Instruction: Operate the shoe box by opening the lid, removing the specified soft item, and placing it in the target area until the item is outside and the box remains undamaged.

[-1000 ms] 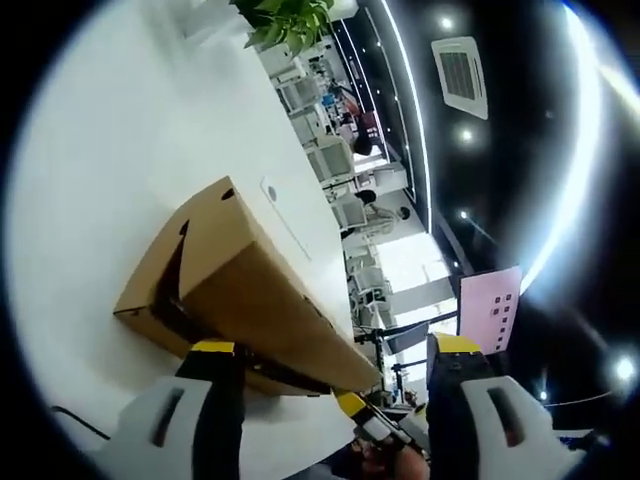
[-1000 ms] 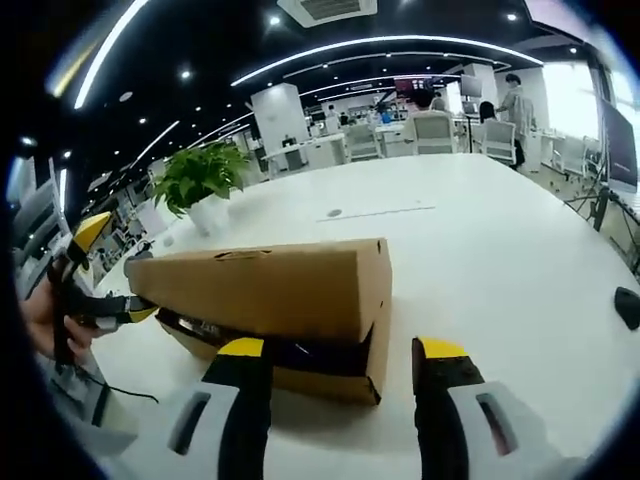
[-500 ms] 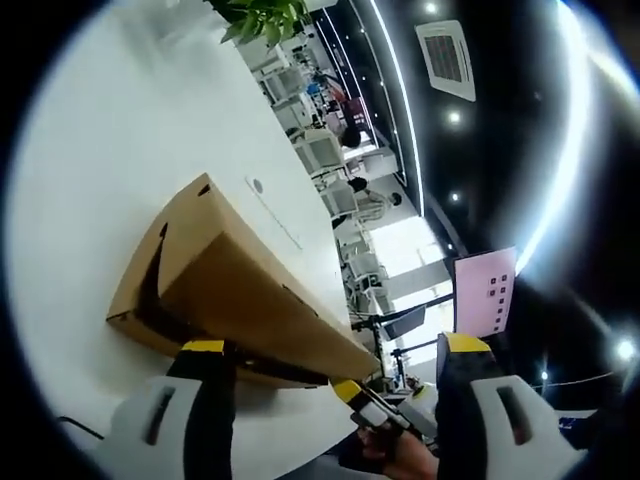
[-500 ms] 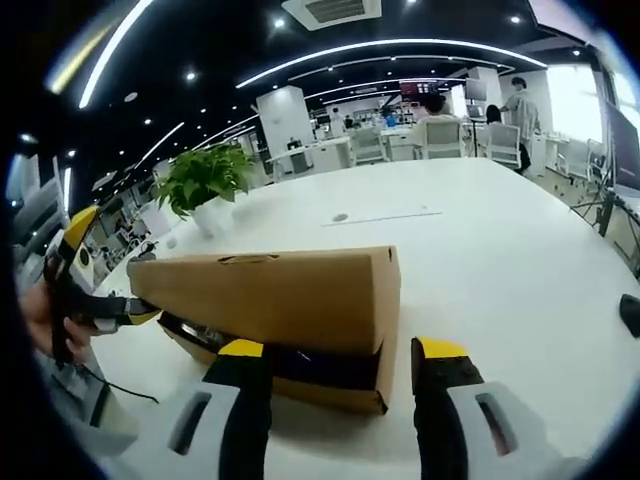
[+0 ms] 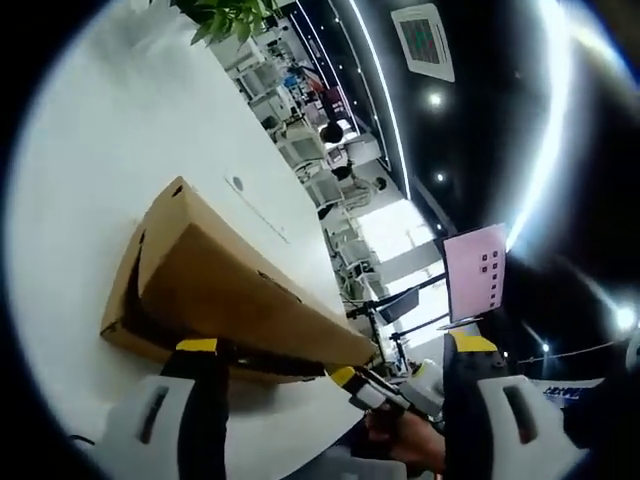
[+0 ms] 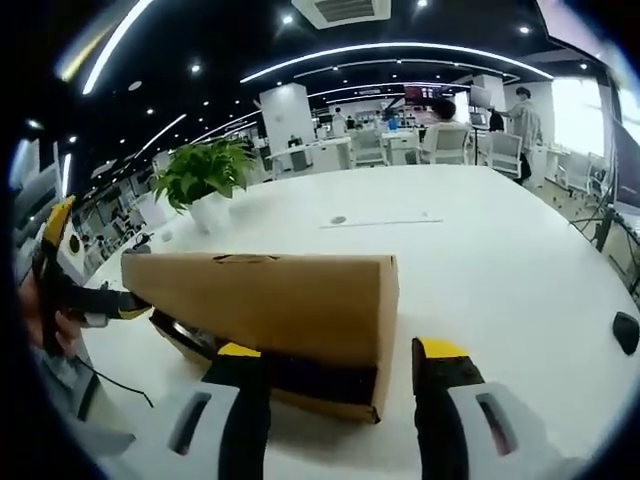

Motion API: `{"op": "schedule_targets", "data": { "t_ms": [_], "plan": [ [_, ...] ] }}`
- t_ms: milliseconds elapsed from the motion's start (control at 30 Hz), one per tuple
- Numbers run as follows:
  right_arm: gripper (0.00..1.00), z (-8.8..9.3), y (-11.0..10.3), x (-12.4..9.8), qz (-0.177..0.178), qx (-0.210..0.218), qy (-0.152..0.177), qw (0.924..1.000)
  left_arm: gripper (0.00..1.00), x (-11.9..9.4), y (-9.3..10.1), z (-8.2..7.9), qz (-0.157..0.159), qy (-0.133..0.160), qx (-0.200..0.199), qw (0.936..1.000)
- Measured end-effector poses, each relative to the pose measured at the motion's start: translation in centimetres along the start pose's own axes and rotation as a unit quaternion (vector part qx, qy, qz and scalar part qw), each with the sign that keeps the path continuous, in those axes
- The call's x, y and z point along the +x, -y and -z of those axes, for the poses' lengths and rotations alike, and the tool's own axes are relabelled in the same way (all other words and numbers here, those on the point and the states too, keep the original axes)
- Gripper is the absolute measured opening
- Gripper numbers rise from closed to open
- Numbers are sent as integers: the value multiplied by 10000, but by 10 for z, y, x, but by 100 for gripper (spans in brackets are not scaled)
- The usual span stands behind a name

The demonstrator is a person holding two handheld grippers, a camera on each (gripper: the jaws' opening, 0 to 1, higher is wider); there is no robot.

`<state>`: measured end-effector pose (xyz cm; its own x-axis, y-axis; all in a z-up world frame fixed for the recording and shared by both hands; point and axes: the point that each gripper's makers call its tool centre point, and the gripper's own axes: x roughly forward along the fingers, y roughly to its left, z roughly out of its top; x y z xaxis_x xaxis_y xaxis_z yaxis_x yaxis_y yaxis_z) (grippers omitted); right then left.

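Lid [image 6: 262,300] of the cardboard shoe box [image 5: 215,300] partly raised, hinged up like a flap, with a dark gap beneath it along the front edge. Something dark inside that gap [image 6: 300,372], too shadowed to identify as the soft item. Opening step judged underway, not finished; removal and placing in the target area still to do. No damage visible on the box.

Box resting on the white table [image 6: 480,260], at centre in the right gripper view and at left of centre in the left gripper view. Potted plant [image 6: 203,180] standing on the table behind the box, at upper left of the right gripper view.

Right gripper [image 6: 342,365] low and close to the front of the box, fingers [image 6: 240,365] spread wide and empty, yellow tips just before the gap at lower centre. Seen also at lower centre of the left gripper view [image 5: 365,388], held in a hand.

Left gripper [image 5: 335,345] rolled steeply, so the table tilts across its view; fingers wide apart, holding nothing, one tip near the box's lower edge. In the right gripper view, at the far left edge [image 6: 85,300], reaching toward the box's end; contact with the lid impossible to confirm.
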<state>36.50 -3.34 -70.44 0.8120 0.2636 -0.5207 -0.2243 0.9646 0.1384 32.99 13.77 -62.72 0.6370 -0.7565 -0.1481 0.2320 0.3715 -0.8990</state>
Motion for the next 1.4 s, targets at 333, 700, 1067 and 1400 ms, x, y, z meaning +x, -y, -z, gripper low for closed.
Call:
{"op": "schedule_targets", "data": {
  "t_ms": [333,700,1067,1400],
  "plan": [
    [58,-7,4,2,6,-145,68,9999,96,-3,10,10,158,-334,683,9970],
    [60,-25,5,4,14,-424,246,9988,99,-8,5,17,30,-531,1530,9868],
    [55,-43,6,10,21,-609,419,9973,91,-8,-5,18,-218,-916,2470,9644],
    [54,-44,7,15,58,-613,410,9973,86,-14,-18,12,-494,-1203,3050,9434]
  ]
}}
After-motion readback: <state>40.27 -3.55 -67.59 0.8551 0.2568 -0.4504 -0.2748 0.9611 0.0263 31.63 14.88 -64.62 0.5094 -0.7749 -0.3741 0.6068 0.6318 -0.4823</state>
